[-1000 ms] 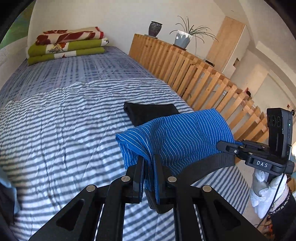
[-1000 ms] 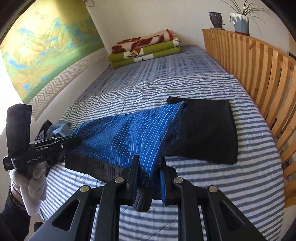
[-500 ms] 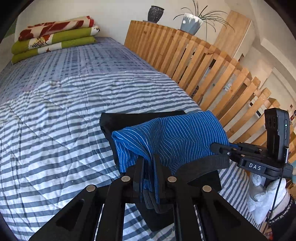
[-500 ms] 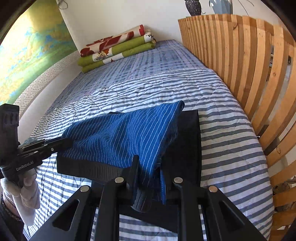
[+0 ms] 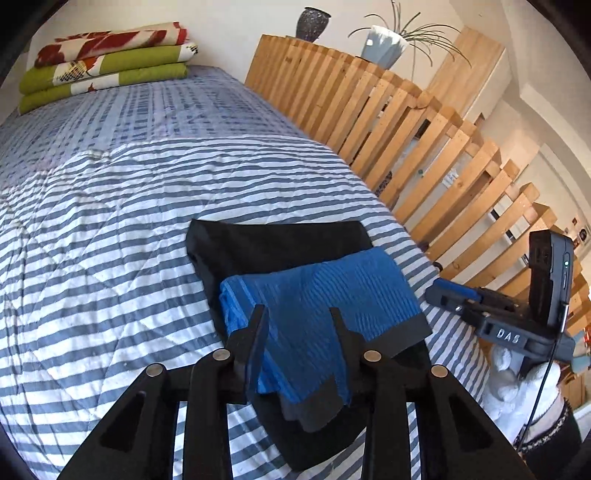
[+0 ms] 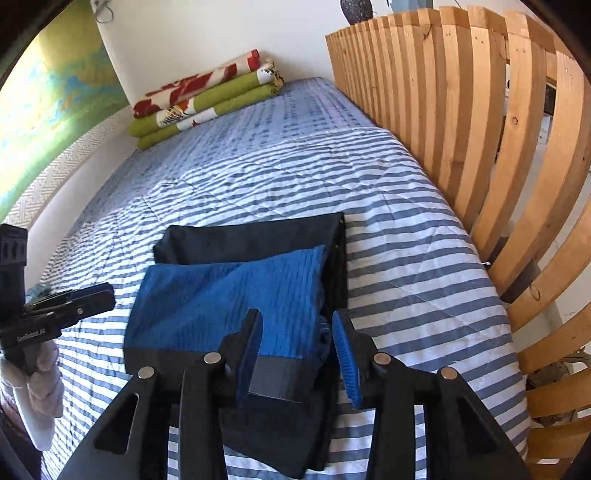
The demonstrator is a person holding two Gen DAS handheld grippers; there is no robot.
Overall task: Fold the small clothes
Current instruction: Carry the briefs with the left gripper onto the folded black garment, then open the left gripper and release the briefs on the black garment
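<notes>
A folded blue striped garment [image 5: 321, 288] [image 6: 229, 299] with a dark waistband lies flat on top of a folded black garment [image 5: 273, 240] [image 6: 251, 240] on the striped bed cover [image 5: 110, 221]. My left gripper [image 5: 299, 325] is open at the blue garment's near edge, its fingers standing apart over the cloth and holding nothing. My right gripper [image 6: 295, 332] is open too, over the waistband end. Each gripper shows in the other's view: the right one [image 5: 454, 295] beside the blue garment, the left one [image 6: 92, 299] held by a white-gloved hand.
A wooden slatted rail [image 5: 406, 129] [image 6: 480, 129] runs along the bed's right side, close to the garments. Folded green and red blankets [image 5: 103, 62] [image 6: 207, 99] are stacked at the far end. A vase [image 5: 312, 22] and a potted plant [image 5: 384, 44] stand behind the rail.
Both grippers carried the blue garment rightwards and down onto the black one. Both then opened and let the cloth go, so it now lies flat.
</notes>
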